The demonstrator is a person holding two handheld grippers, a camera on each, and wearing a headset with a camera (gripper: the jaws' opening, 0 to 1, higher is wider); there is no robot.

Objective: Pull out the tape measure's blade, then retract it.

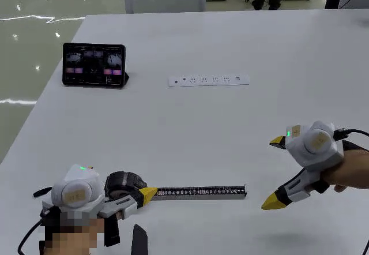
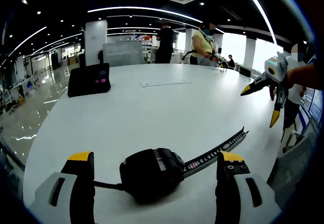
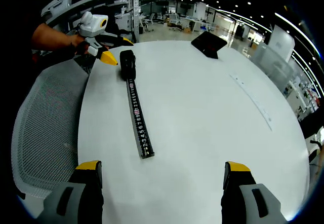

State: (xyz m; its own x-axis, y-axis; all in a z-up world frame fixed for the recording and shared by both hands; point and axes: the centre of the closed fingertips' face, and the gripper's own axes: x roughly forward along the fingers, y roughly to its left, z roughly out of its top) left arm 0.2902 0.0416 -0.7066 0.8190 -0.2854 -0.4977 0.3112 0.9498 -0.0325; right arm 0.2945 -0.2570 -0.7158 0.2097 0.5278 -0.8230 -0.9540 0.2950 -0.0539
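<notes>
where the white table (image 1: 230,128) carries the work, its surface spans most of the head view. a grey mesh chair (image 3: 48,133) stands at the table edge in the right gripper view. a dark tablet (image 1: 94,64) is propped upright at the far left of the table, screen lit. a white power strip (image 1: 209,80) lies flat near the far middle, well apart from the tablet.

the left gripper (image 2: 155,157) rests low at the near left edge, held in a hand. its jaws stand wide apart. the right gripper (image 1: 272,173) is held above the table at the near right, also with its jaws spread wide and nothing between them.

the black tape measure case (image 1: 124,184) sits on the table between the left gripper's jaws. in the left gripper view a gap shows between the case and each jaw, so the case is not clamped. a thin dark cord runs from the case toward one jaw.

the blade (image 1: 199,192) is drawn out of the case and lies flat on the table, pointing toward the right gripper. its free end stops short of that gripper and is apart from it.
</notes>
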